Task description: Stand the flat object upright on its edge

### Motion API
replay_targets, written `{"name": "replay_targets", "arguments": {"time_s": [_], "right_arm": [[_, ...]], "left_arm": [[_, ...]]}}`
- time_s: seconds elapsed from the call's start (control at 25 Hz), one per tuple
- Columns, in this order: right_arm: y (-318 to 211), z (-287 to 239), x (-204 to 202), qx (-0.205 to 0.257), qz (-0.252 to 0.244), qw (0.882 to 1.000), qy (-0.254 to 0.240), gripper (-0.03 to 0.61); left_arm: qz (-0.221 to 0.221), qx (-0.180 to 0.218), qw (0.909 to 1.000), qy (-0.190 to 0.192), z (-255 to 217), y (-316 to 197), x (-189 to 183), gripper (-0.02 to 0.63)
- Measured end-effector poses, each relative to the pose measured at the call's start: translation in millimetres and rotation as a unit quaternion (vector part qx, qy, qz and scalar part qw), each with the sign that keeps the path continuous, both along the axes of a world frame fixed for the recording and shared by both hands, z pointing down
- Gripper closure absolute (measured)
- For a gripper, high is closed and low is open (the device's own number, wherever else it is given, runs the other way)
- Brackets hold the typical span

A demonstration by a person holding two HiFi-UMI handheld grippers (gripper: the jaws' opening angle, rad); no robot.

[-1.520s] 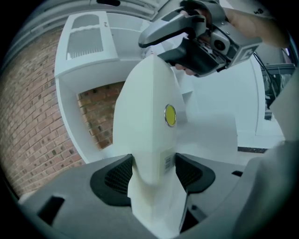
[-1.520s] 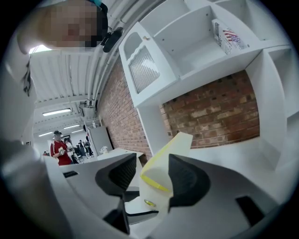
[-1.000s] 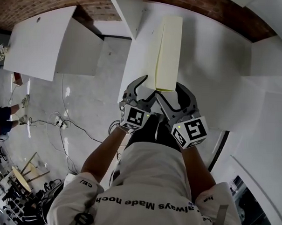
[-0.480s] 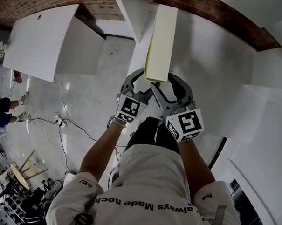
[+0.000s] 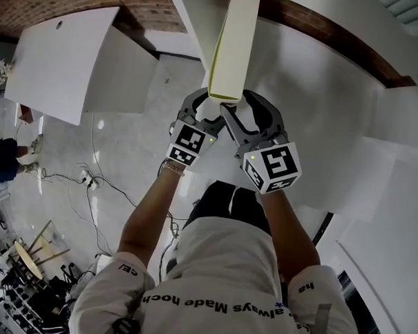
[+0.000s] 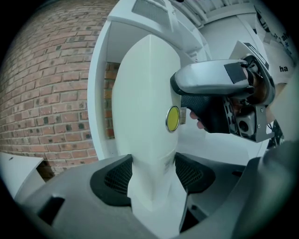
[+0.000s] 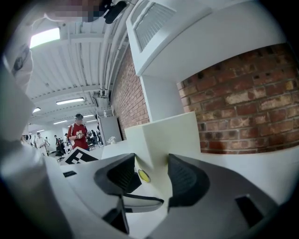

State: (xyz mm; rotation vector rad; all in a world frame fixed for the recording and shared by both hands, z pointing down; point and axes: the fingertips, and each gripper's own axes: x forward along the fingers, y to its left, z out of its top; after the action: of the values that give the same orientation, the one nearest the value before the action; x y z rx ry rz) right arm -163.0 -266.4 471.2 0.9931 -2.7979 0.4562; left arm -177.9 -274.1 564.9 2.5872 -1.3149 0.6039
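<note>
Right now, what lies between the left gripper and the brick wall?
The flat box, gripped by the left gripper, then a white panel; the left gripper view shows this.

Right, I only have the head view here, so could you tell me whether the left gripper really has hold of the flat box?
Observer: Yes. In the left gripper view, the left gripper has its pads pressing the flat box from both sides.
Operator: And the right gripper, please?
Observer: Its jaws have just been closing, with the box's corner between them and the pads against it.
Operator: Anything on the box?
Observer: A small yellow disc on its side, by the right gripper's jaw.
</note>
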Motion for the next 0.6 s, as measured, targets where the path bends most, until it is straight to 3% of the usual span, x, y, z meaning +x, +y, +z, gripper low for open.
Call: {"name": "replay_targets", "arguments": {"time_s": [0.24, 0.6], "right_arm": [[-35.1, 0.6, -20.6, 0.004, 0.0, 1.0, -0.005, 0.357], [-67.7, 1.6, -40.9, 0.01, 0.0, 1.0, -0.002, 0.365]], "left_arm": [[-0.012, -0.006, 0.9998, -0.013, 0.8, -34.5, -22.9, 0.321], [-0.083, 0.017, 0.9925, -0.088, -1.0, -60.1, -45.7, 0.322]]}}
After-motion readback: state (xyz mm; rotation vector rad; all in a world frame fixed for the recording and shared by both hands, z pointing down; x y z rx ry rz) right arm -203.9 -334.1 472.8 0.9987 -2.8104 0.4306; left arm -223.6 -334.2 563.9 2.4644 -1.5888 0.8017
